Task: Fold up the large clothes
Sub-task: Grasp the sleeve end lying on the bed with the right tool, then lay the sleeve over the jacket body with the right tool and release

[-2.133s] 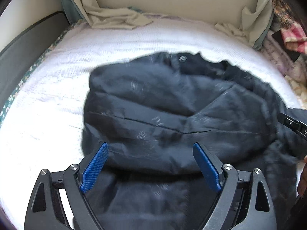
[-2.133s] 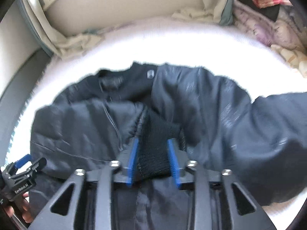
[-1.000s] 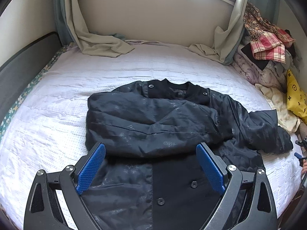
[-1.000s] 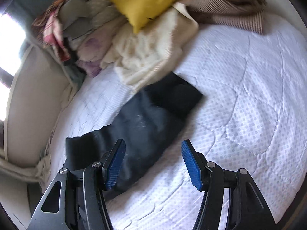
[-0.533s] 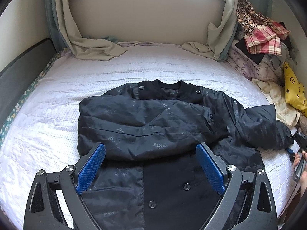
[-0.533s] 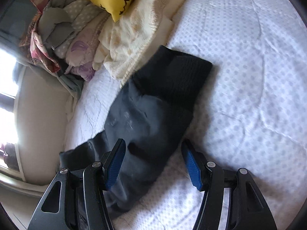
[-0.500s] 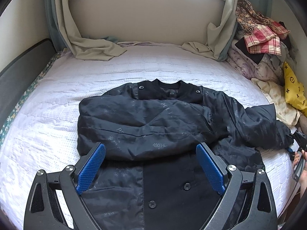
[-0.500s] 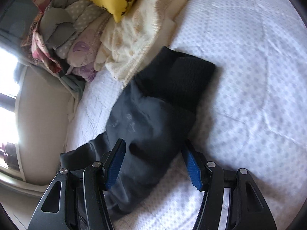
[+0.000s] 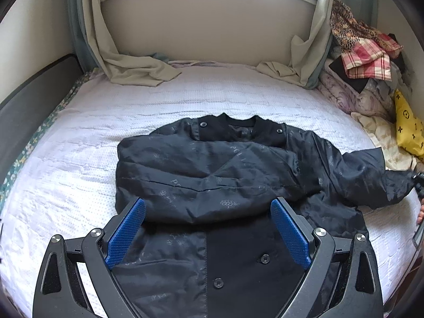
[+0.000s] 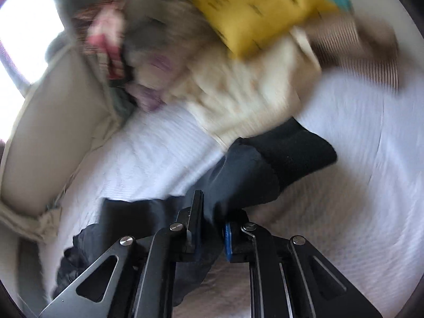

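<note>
In the left wrist view, our left gripper [image 9: 208, 234] hung released at the bottom of the frame, over the dark jacket [image 9: 212, 175] spread mid-frame on the bed [image 9: 79, 159]. In the blurred right wrist view, our right gripper [image 10: 212, 228] was closing, its jaws pinching the jacket's sleeve [image 10: 238, 175], whose knit cuff [image 10: 294, 148] reached toward centre right.

Left tongs [image 9: 208, 234] agape, right tongs [image 10: 212, 232] seemingly closing.

The dark jacket [image 9: 212, 175] carries a faint woven pattern of letters, of which "PO" and "TM" can be made out, along with small leaf motifs. The yellow cushion [image 9: 408, 129] bears black monogram signs, with no readable word.
</note>
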Action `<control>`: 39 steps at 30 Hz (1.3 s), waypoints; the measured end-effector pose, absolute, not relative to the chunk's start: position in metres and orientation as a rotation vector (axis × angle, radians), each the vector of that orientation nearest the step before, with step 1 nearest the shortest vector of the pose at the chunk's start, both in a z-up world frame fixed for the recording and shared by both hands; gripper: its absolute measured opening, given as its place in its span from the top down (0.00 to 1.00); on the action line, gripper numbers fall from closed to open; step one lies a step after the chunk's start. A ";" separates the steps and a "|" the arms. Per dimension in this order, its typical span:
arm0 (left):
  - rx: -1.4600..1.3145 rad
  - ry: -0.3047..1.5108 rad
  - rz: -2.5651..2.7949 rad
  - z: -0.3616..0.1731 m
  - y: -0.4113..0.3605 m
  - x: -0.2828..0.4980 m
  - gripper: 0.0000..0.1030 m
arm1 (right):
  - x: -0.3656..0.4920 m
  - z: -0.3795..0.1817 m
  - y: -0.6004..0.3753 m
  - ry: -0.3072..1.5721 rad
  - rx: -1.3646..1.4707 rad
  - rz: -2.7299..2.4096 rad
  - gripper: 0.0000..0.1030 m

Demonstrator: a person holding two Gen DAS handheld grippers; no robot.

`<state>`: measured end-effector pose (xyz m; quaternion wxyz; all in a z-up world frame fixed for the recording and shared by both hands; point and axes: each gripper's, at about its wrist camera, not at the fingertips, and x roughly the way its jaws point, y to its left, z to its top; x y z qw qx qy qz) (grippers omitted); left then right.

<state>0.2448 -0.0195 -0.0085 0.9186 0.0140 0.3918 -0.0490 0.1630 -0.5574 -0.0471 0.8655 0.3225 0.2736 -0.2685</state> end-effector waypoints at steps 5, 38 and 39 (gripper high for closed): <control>-0.002 0.778 -0.086 0.002 -0.007 0.241 0.06 | 0.165 0.036 -0.461 0.449 0.295 -0.458 0.91; -0.226 0.931 -0.107 -0.022 0.043 0.256 0.06 | 0.254 -0.089 -0.108 0.894 -0.279 0.282 0.65; -0.220 0.943 -0.110 -0.026 0.041 0.257 0.06 | 0.253 -0.086 -0.114 0.907 -0.227 0.295 0.45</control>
